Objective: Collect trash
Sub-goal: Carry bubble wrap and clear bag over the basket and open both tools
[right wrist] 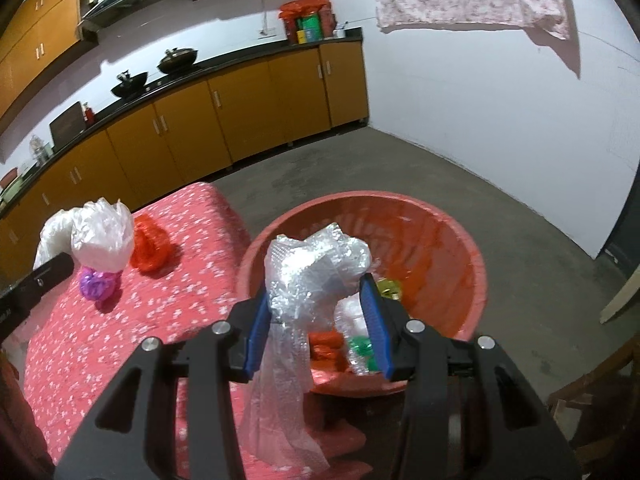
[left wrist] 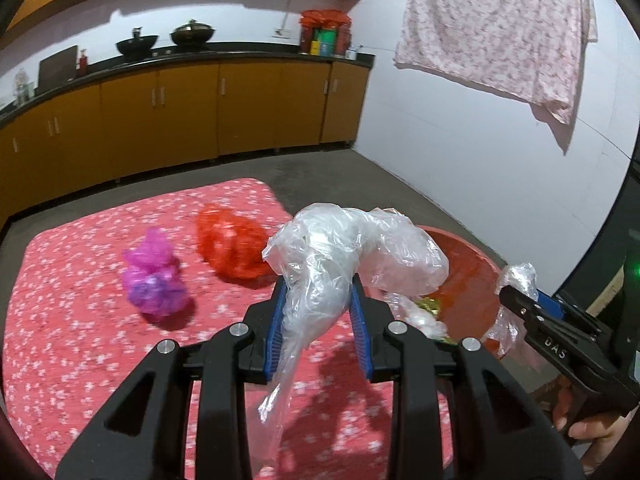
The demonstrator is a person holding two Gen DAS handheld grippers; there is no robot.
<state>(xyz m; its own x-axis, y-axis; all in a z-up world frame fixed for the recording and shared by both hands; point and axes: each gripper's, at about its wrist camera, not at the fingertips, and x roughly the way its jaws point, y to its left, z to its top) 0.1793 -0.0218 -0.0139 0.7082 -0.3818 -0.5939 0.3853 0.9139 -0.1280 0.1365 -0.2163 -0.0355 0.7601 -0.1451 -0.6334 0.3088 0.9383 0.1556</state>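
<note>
Lower left of the left wrist view, the red floral cloth (left wrist: pixel 80 344) lies bare. At centre, a purple bag (left wrist: pixel 154 280) and red bag (left wrist: pixel 230 246) block it; 1 red basin (left wrist: pixel 476 276) stands right.

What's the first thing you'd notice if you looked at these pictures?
Crinkly plastic fills both views: the left hand-held gripper clamps a clear crumpled plastic bag, and the right hand-held gripper clamps a wad of silvery bubble wrap over the big round red plastic basin. Behind, a crumpled purple plastic bag and a crumpled red plastic bag lie on the red flowered cloth.
</note>
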